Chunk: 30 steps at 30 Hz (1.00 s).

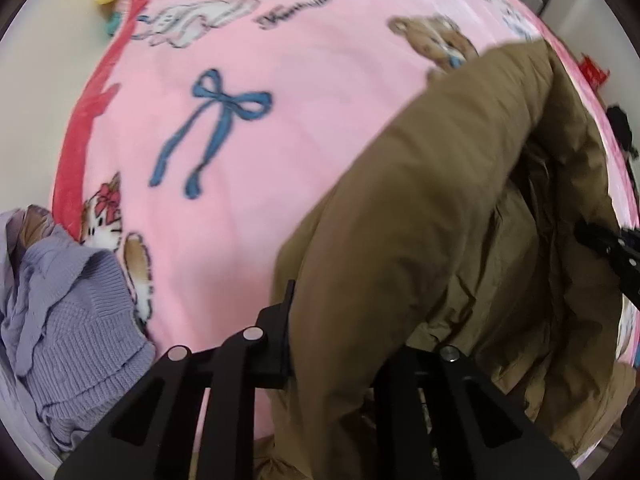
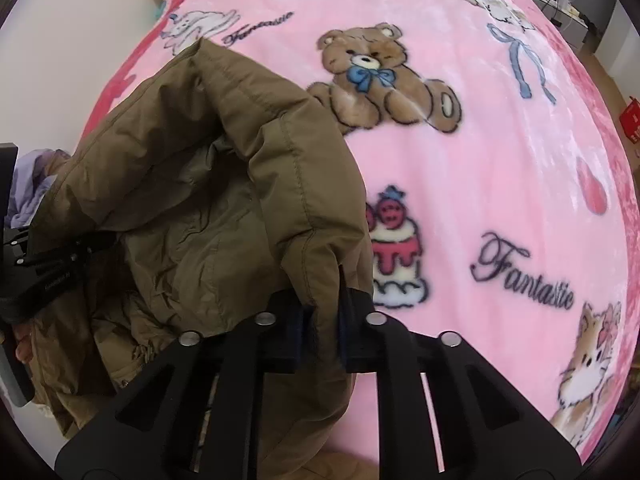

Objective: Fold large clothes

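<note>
The brown jacket [image 2: 224, 184] is smooth, faintly shiny woven cloth, perhaps nylon. The pink blanket [image 2: 480, 184] looks plush; the lilac sweater [image 1: 76, 320] is ribbed knit.

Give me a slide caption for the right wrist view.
Right tongs shut on a brown jacket over a pink blanket.

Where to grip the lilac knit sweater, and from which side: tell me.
Take the lilac knit sweater by its ribbed hem, the thick folded edge that lies nearest the pink blanket. Come from above with open tongs: it lies in a loose heap at the bed's edge, and that rib looks like the firmest, most exposed ridge.
</note>
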{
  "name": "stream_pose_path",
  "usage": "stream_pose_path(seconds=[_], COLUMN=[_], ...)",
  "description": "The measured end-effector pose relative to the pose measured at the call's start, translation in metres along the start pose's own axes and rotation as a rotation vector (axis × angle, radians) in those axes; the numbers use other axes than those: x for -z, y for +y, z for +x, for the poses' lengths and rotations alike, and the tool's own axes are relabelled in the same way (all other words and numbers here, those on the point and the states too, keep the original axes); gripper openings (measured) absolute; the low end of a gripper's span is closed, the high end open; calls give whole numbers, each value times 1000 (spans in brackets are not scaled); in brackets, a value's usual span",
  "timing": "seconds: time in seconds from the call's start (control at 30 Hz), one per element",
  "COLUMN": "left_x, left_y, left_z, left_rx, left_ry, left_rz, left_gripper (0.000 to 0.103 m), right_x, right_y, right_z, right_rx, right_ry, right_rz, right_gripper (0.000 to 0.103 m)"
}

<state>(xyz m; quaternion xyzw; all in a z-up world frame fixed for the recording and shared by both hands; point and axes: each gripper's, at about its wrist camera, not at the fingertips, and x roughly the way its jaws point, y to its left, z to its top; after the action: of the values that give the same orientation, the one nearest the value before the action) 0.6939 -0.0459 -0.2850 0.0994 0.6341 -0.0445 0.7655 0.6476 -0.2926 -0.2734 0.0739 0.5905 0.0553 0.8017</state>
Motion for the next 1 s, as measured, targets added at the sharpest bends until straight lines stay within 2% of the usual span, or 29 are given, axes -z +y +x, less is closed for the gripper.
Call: stream_pose_path(seconds=[0.13,0.2,0.3,0.37,0.43,0.5,0.57,0.63,0.7,0.73,0.8,0.9,1.0], left_x=[14,28,79,130,178,224,253,282,302,308,314,310,303], left_y=[32,48,78,96,103,105,106,105,106,107,103,92,88], left_z=[-32,-50,-87,-105,-111,-107,-94,-77,-57,-41,-20,-1,3], left_rx=[63,112,169,200,202,204,219,183,154,166,147,120,121], left_ry=[-87,-143,-277,-350,-392,-397,-381,-373,-355,-335,-332,-384,-442], left_rz=[-111,-149,-178,-199,-191,-191,-215,-232,-263,-284,-268,-218,-208], left_gripper=[12,12,11,11,11,11,11,11,11,11,11,12,12], right_x=[13,31,80,123,172,211,257,288,311,320,325,325,326], right_y=[2,8,25,31,37,45,62,73,77,76,72,68,66], right_z=[-52,-85,-132,-155,-173,-181,-178,-164,-142,-128,-105,-84,-93], right_rx=[-63,-91,-61,-69,-83,-81,-12,36,88,110,132,203,185], right_ry=[-152,-224,-311,-327,-337,-329,-322,-298,-265,-267,-264,-337,-409], right_rz=[-27,-92,-250,-298,-315,-331,-406,-441,-424,-407,-370,-351,-347], right_gripper=[7,6,6,6,6,6,6,6,6,6,6,7,10])
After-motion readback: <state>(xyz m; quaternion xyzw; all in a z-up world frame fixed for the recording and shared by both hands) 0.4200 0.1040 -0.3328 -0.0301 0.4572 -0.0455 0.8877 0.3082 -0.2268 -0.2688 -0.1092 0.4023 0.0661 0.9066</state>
